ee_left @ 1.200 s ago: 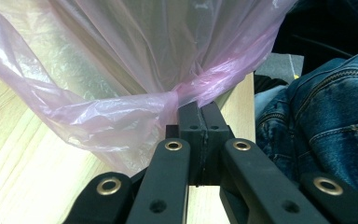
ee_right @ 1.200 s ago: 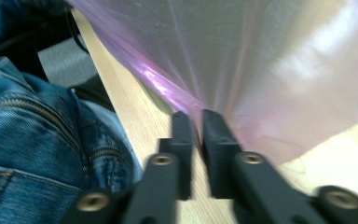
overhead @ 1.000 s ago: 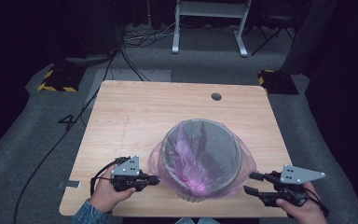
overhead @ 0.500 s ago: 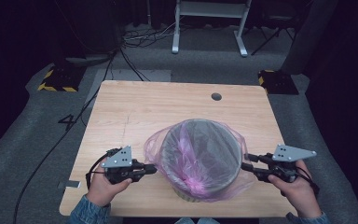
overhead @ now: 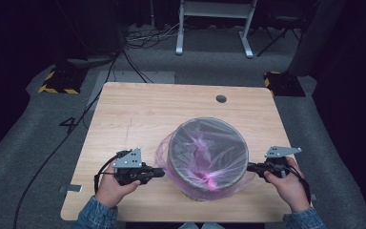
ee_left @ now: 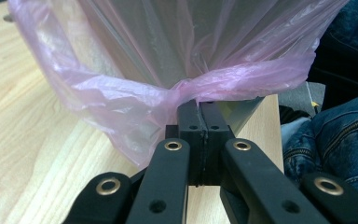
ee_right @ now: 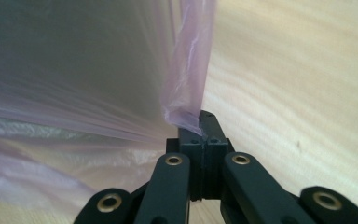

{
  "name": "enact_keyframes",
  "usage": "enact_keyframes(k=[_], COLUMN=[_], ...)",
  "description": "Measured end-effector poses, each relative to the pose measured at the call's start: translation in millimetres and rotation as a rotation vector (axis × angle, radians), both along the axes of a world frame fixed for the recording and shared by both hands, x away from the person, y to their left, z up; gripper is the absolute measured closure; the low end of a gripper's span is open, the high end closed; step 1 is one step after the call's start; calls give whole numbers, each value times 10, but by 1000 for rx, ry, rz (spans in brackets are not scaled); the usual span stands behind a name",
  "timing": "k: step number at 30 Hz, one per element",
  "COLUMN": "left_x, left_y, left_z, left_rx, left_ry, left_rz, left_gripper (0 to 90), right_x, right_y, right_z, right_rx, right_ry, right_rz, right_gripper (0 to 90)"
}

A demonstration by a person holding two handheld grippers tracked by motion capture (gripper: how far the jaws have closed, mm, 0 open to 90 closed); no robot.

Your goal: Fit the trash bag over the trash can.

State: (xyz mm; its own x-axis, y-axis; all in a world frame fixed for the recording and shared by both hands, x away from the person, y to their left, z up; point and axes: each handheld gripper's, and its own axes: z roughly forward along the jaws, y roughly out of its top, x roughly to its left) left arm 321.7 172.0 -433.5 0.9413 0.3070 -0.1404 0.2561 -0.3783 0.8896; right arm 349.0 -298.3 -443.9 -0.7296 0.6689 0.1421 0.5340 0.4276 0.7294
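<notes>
While each hand-held gripper, left (overhead: 158,172) and right (overhead: 250,167), pinches the pink bag (ee_left: 135,100) beside the bin (overhead: 206,149), pull evenly outward and downward.

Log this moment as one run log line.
left gripper: shut on pink plastic bin liner | right gripper: jaws just closed on liner's opposite edge | grey round bin: upright on wooden table
</notes>
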Motion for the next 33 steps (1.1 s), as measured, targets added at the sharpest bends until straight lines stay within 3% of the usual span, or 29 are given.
enact_keyframes(k=[4,7,13,17,20,24,27,30,33], left_x=[7,13,35,75,101,105,91,79,83], left_y=[24,45,0,-36,-63,-61,-25,-29,-38], left_z=[-43,-45,-54,-122,-233,-295,-254,-235,-254], left_rx=[-21,-41,-17,24,63,40,-16,-12,-1], left_ry=[16,16,17,41,77,96,100,85,86], left_rz=[10,19,25,34,36,41,39,44,45], left_gripper=[900,900,900,900,900,900,900,900,900], right_x=[10,24,58,50,44,48,51,57,4], right_y=[-76,-103,-109,-73,-95,-134,-138,-144,-101], right_z=[-98,-161,-320,-295,-233,-223,-279,-389,-413], right_rx=[25,-10,-24,-48,-15,-4,-67,-75,-108], right_ry=[24,29,84,61,19,23,57,107,104], right_rz=[-35,-56,-69,-65,-78,-91,-111,-108,-94], right_gripper=[900,900,900,900,900,900,900,900,900])
